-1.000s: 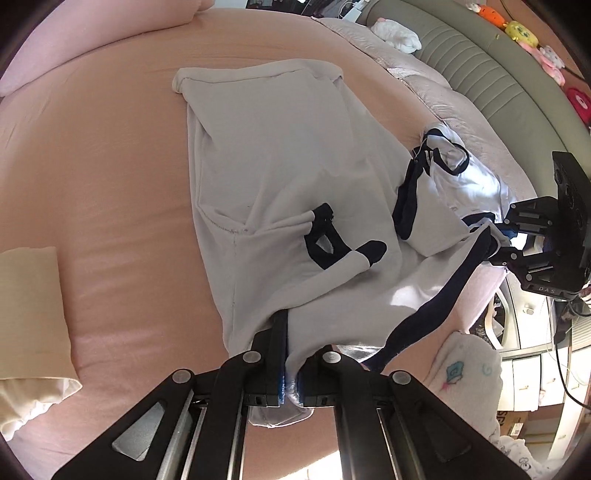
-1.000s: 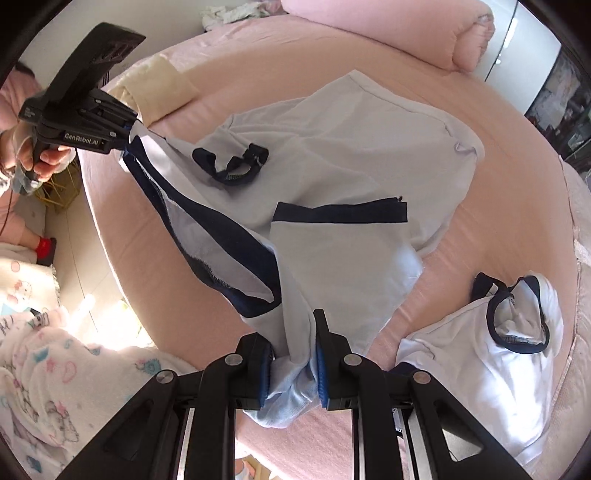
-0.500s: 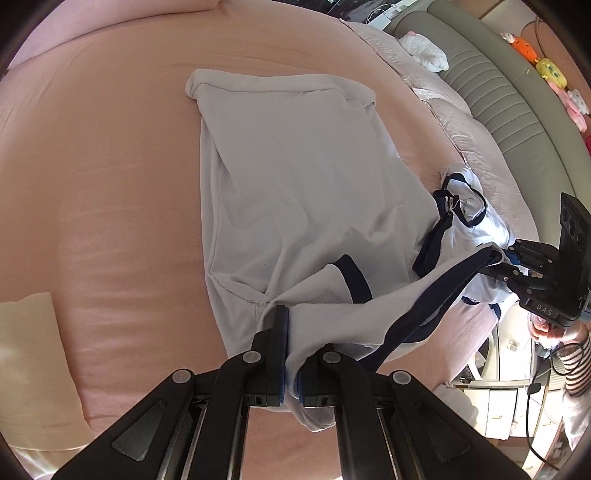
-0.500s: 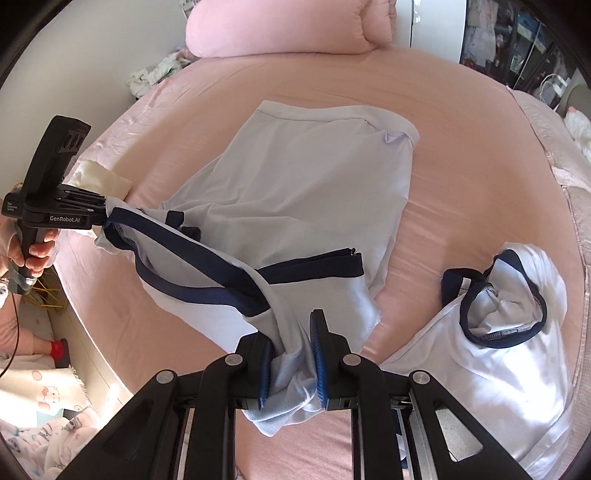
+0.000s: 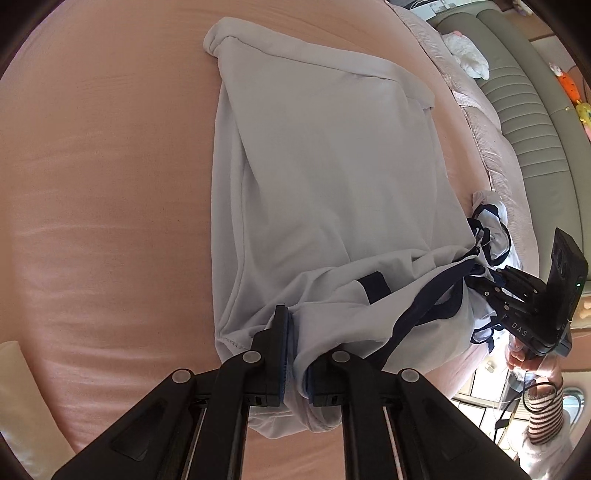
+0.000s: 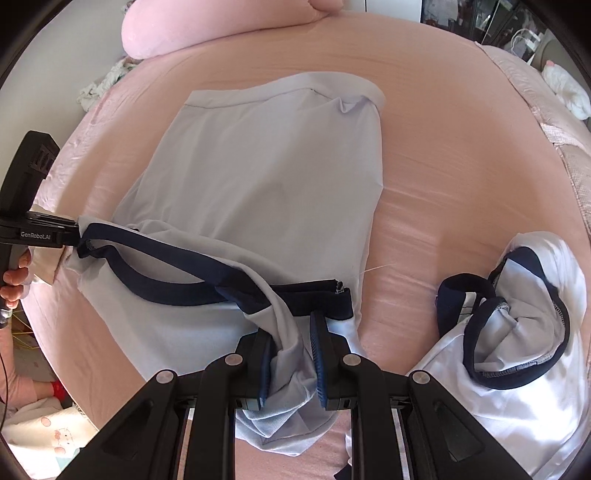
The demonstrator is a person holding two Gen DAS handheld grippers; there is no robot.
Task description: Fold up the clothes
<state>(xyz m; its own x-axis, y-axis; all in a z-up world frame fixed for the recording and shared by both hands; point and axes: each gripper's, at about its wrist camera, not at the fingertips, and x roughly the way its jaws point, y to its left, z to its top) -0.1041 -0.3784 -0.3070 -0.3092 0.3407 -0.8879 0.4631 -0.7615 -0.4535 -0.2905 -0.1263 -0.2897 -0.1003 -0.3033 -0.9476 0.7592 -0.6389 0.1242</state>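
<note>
A light grey T-shirt with navy trim [image 5: 325, 166] [image 6: 266, 166] lies spread on the pink bed [image 5: 110, 184], hem at the far end. Its near, navy-edged end hangs stretched between my two grippers, just above the sheet. The left gripper [image 5: 295, 343] pinches one corner; its jaws are opening slightly with the cloth still between the pads. The right gripper [image 6: 291, 332] is shut on a bunched fold at the other corner. Each gripper shows in the other's view: the left gripper [image 6: 70, 236] and the right gripper [image 5: 476, 280].
A second white garment with navy trim [image 6: 517, 350] lies crumpled to the right of the shirt. A pink pillow [image 6: 221, 22] sits at the far edge, and a cream folded cloth [image 5: 14, 387] at the near left. A green padded headboard [image 5: 524, 92] borders the bed.
Both grippers have carried the shirt's near end forward and down toward the bed. The loose sleeves and collar are now gathered near the grippers, and the body lies flatter.
</note>
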